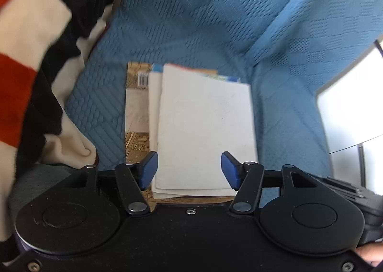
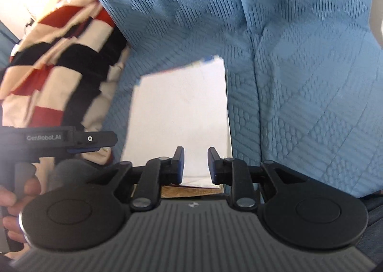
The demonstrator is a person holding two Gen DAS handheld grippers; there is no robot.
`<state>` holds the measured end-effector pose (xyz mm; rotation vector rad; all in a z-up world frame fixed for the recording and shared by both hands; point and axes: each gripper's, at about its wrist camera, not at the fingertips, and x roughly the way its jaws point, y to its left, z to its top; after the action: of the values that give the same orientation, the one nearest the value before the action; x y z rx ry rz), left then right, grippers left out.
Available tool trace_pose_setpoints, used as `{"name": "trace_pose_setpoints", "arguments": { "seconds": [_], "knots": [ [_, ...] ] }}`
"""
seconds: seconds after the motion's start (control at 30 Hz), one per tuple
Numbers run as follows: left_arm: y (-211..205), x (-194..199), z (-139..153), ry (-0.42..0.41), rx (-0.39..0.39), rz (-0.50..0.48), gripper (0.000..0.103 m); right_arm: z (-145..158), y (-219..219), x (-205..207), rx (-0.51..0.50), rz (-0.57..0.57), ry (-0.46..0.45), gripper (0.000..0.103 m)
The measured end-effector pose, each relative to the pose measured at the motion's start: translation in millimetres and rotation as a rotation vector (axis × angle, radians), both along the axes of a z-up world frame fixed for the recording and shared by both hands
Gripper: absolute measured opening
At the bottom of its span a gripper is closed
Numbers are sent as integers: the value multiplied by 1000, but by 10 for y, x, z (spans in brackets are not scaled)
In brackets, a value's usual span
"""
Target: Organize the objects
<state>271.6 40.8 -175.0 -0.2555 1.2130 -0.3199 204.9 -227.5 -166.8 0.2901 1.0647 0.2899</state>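
A stack of white sheets [image 1: 205,126] lies on a tan book [image 1: 136,104] on the blue quilted seat [image 1: 191,20]. My left gripper [image 1: 189,170] hovers over the near edge of the stack, open, with nothing between its blue pads [image 1: 149,169]. In the right wrist view the same white sheets [image 2: 179,109] lie ahead, with the tan book's edge [image 2: 189,191] showing below them. My right gripper [image 2: 195,164] stands open by a narrow gap above the near edge, and nothing is pinched. The left gripper [image 2: 95,145] reaches in from the left of that view.
A red, black and cream striped blanket [image 1: 36,68] is heaped at the left of the seat, also the blanket [image 2: 55,75] in the right view. The blue backrest [image 2: 299,56] rises behind and to the right. A white surface [image 1: 354,104] lies at the far right. A hand [image 2: 14,200] grips the left handle.
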Motion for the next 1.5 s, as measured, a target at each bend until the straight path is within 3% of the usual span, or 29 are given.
{"name": "trace_pose_setpoints", "arguments": {
  "seconds": [0.37, 0.43, 0.53, 0.77, 1.1, 1.23, 1.37, 1.4, 1.43, 1.5],
  "knots": [
    [-66, -524, 1111, -151, -13, -27, 72, 1166, -144, -413, 31, 12, -228, 26],
    [-62, -642, 1294, -181, -32, -33, 80, 1339, -155, -520, 27, 18, -263, 26],
    [-52, -816, 1529, -226, -45, -39, 83, 1541, -185, -672, 46, 20, -289, 26],
    [-51, -1209, 1849, -296, -36, -44, 94, 1745, -149, -1077, 51, 25, -315, 26],
    [-26, -1668, 1859, -324, 10, -42, 99, 1748, 1, -1450, -1, 28, -313, 26],
    [-45, -1753, 1828, -324, 31, -34, 100, 1681, 43, -1520, -29, 34, -305, 38],
    [-18, -1781, 1811, -315, 28, -13, 100, 1599, 68, -1553, -62, 26, -286, 42],
    [-11, -1786, 1806, -313, 34, -11, 100, 1581, 64, -1556, -62, 22, -283, 55],
    [-7, -1784, 1805, -311, 42, -11, 100, 1564, 53, -1561, -57, 14, -281, 73],
    [3, -1772, 1807, -306, 56, -8, 100, 1537, 28, -1569, -46, -6, -277, 88]
  ]
}}
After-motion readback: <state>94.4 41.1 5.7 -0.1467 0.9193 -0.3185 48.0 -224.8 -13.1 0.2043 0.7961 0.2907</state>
